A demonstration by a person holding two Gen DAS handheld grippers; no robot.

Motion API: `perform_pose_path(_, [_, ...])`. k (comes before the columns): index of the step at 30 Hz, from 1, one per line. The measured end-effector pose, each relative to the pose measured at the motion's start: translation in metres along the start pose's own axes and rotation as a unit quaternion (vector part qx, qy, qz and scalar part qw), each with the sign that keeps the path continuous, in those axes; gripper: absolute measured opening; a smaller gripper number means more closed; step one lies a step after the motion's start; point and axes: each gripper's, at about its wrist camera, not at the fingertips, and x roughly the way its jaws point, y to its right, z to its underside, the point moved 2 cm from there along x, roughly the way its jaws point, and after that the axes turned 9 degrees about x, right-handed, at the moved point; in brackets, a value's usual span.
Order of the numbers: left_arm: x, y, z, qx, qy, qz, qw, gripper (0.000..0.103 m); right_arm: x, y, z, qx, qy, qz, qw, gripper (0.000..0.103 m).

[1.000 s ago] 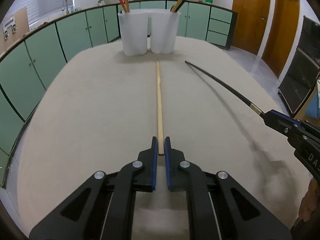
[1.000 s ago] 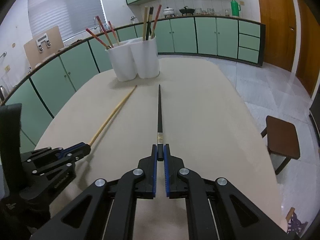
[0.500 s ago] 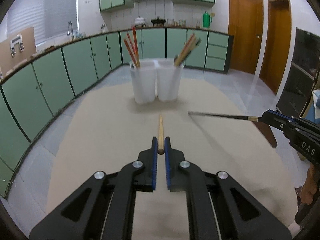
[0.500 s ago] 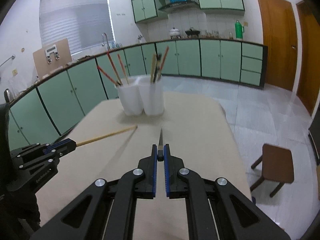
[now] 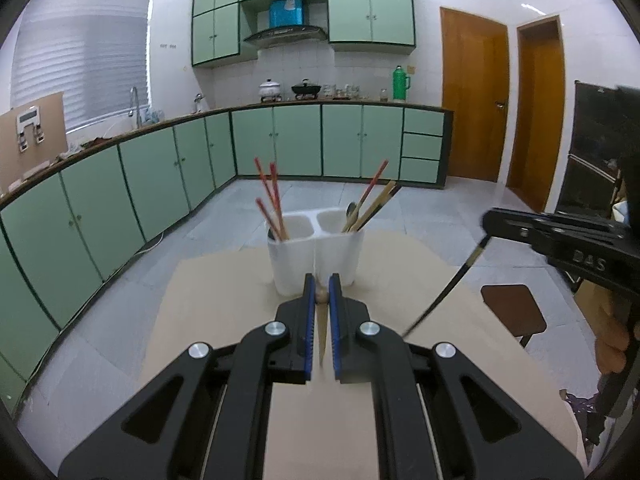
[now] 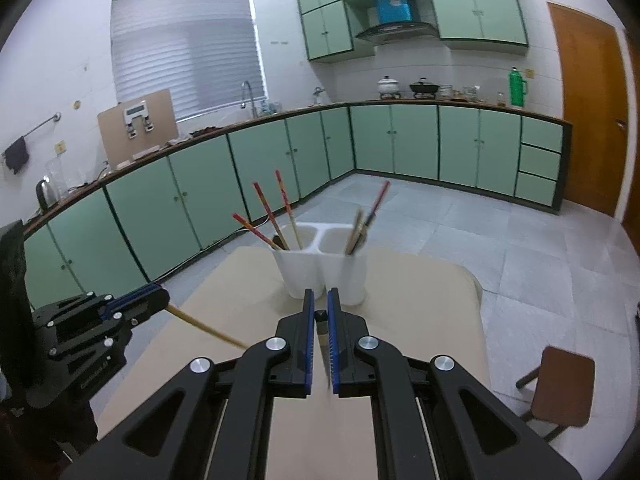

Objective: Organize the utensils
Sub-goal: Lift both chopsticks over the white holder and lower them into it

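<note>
Now the left gripper (image 5: 319,296) has its jaws clamped on a wooden chopstick (image 6: 204,326), the right gripper (image 6: 319,312) on a black chopstick (image 5: 444,292) (both hang above the desk (image 5: 224,300)), near the white holder (image 5: 316,252).

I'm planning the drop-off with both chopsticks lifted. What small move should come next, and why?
Probably carry the left gripper forward over the white holder: its wooden chopstick hangs tip-down, short of the cups; the right gripper likewise holds the black chopstick.

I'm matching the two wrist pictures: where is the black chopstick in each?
Left wrist: black chopstick slants at right, hanging from the right gripper.
Right wrist: only its butt end shows, centre, between the jaws.
Shared landmark: white utensil holder.
</note>
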Motion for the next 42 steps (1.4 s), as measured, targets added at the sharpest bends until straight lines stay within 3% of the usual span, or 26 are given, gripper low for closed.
perform_pose_path(13, [-0.002,-0.010,-0.045,0.018,0.040,0.020,0.9988,0.006,0.000,-0.026,-0.060,-0.037,0.015,-0.031,0.999,0.006])
perform_pose_path(22, [0.008,-0.031,-0.125,0.022,0.113,0.000,0.9933,0.006,0.002,-0.040,-0.140,-0.042,0.078,-0.052,0.995,0.006])
perform_pose_path(27, [0.031,-0.041,-0.161,0.019,0.133,-0.016,0.9908,0.006,0.019,-0.040,-0.178,-0.037,0.111,-0.048,0.992,0.006])
perform_pose_path(35, [0.086,-0.056,-0.172,0.005,0.112,-0.026,0.9933,0.006,0.063,-0.019,-0.214,0.001,0.127,-0.046,0.991,0.006])
perform_pose_path(42, [0.129,-0.066,-0.161,-0.006,0.082,-0.024,0.9963,0.006,0.111,-0.002,-0.204,0.020,0.100,-0.029,0.994,0.006])
